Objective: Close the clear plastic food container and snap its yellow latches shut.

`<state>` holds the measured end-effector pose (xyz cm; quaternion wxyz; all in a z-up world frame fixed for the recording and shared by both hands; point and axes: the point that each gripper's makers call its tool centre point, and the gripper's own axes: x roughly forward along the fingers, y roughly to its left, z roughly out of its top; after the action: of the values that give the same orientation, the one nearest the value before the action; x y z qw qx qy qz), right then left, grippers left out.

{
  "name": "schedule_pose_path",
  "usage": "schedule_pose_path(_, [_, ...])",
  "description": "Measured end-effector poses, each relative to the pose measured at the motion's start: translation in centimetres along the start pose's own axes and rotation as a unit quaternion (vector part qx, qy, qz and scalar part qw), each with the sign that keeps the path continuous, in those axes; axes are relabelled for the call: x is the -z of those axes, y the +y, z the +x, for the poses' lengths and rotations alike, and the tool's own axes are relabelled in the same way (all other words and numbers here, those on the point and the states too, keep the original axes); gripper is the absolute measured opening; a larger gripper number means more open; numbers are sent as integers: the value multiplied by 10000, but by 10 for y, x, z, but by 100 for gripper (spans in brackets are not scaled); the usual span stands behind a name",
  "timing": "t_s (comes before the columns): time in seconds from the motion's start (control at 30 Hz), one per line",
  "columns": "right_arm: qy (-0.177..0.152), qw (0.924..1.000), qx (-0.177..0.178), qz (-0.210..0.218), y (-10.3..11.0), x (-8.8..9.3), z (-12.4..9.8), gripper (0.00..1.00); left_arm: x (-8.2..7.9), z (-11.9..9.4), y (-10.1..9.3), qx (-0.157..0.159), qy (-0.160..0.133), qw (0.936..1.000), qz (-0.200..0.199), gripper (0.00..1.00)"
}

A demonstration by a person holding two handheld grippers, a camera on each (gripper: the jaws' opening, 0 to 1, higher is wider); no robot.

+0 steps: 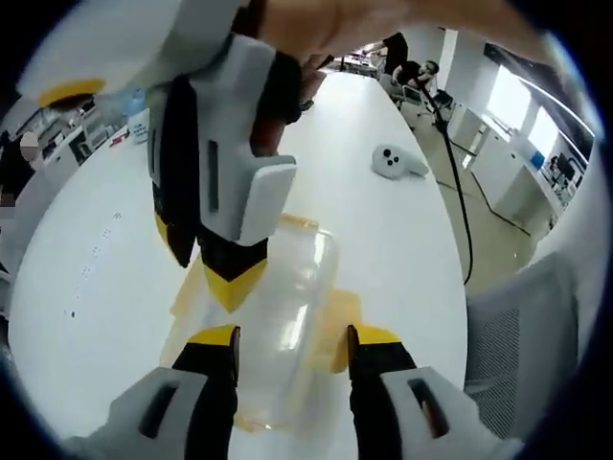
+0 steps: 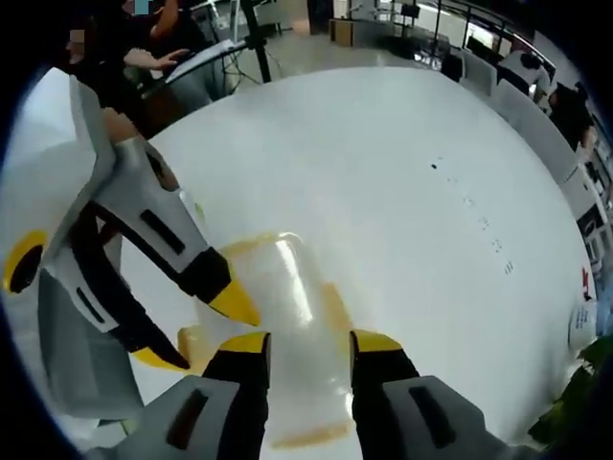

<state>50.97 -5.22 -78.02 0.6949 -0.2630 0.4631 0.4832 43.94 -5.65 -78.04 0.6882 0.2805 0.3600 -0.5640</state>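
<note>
Container: where the 2 grippers meet over the white table (image 1: 402,249), the clear plastic food container (image 1: 287,316) lies flat on it, a glossy rounded-rectangle box with pale yellow latches (image 1: 343,321) along its edges.
Lid: glare streaks the smooth transparent top; whether it is seated I cannot tell.
Left gripper (image 1: 292,350): grey body, black jaws with yellow tips, spread apart over the container's near end, nothing clamped between them.
Right gripper (image 2: 308,350): same build, jaws apart above the container (image 2: 287,316), tips just over its lid.
Pose: in the left gripper view the right gripper (image 1: 220,278) reaches down from above, tips at the container's left edge.
Writing: none legible.
Table extras: a white 2-eyed rounded object (image 1: 395,161); a black cable (image 1: 458,192) beside the table.
</note>
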Motion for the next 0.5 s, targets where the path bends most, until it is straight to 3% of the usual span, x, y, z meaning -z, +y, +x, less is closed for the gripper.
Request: schedule_pose_path(0.5, [81,9999,-143,-39,-1,2,8,35,-1,2,3,-205,-90,9997,128,46])
